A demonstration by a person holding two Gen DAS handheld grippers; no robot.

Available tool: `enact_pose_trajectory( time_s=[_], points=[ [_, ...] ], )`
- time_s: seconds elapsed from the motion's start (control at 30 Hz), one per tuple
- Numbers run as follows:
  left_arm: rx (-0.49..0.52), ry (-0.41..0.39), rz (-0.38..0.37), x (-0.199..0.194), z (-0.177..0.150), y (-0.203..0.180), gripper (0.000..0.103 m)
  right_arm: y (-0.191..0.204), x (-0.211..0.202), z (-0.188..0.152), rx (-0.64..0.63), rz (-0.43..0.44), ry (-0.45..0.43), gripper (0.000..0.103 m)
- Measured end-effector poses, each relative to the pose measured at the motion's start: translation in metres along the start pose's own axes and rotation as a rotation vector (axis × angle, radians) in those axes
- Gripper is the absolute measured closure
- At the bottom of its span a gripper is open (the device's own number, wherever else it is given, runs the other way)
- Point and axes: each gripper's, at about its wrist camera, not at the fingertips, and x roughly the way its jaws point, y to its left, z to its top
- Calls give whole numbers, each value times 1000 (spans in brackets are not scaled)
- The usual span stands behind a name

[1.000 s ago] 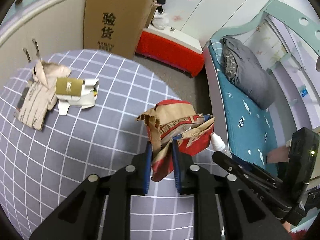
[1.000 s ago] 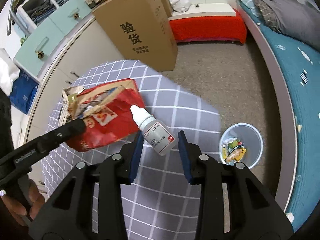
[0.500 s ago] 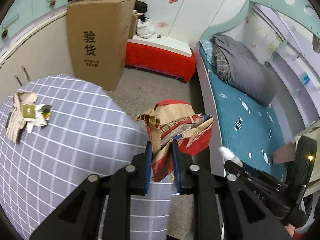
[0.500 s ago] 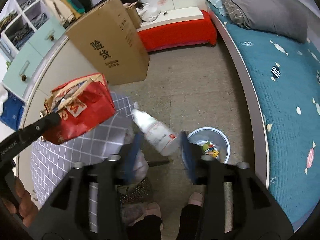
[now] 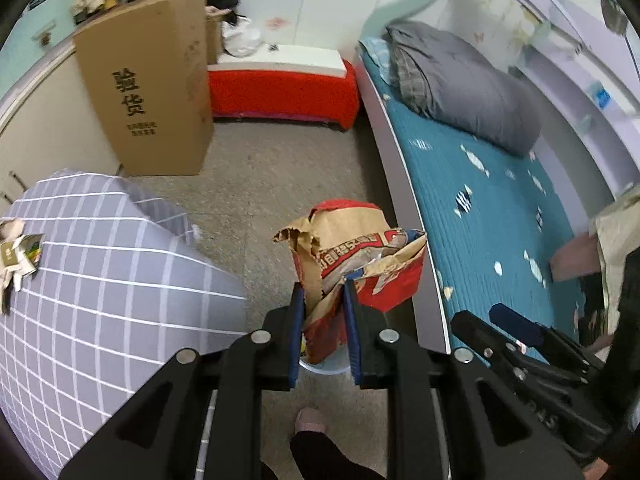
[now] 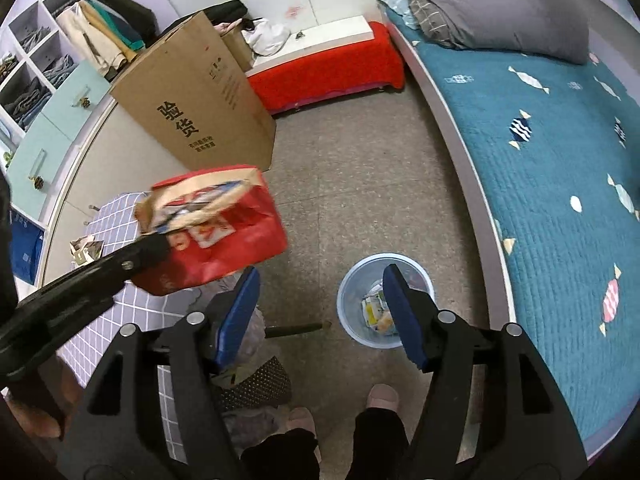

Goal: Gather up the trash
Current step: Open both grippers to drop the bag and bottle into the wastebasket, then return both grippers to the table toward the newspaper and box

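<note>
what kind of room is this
Most likely a bedroom: a bed with a teal quilt and a grey pillow, open shelves of folded clothes, and a small waste bin on the floor.

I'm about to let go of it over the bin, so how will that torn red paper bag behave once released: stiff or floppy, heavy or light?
The red paper bag probably stays floppy: its torn brown edges curl and sag where the left gripper pinches it. It looks light, hanging from one thin fold. Being wider than much of the blue bin, it may catch on the rim.
</note>
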Motion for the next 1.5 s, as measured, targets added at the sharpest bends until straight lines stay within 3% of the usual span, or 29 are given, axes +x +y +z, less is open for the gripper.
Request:
enact_pose_trajectory(
  time_s=[0.33, 0.43, 0.5, 0.73, 1.0, 1.5],
  points=[
    [101, 41, -64, 35, 9, -43, 80, -38, -16, -1, 57, -75, -41, 38],
    [95, 62, -63, 45, 13, -49, 65, -46, -19, -2, 76, -89, -46, 38],
    [96, 61, -74, 46, 14, -51, 42, -48, -21, -1, 81, -91, -47, 38],
    [41, 58, -63, 29, 11, -32, 35, -30, -21, 5, 54, -38, -49, 38],
    [-141, -1, -3, -29, -7, 38, 32, 55, -30, 7, -143, 161, -48, 37],
    [-586, -153, 262, -175, -103, 225, 29, 260, -16, -41, -473, 500, 115, 33]
  ],
)
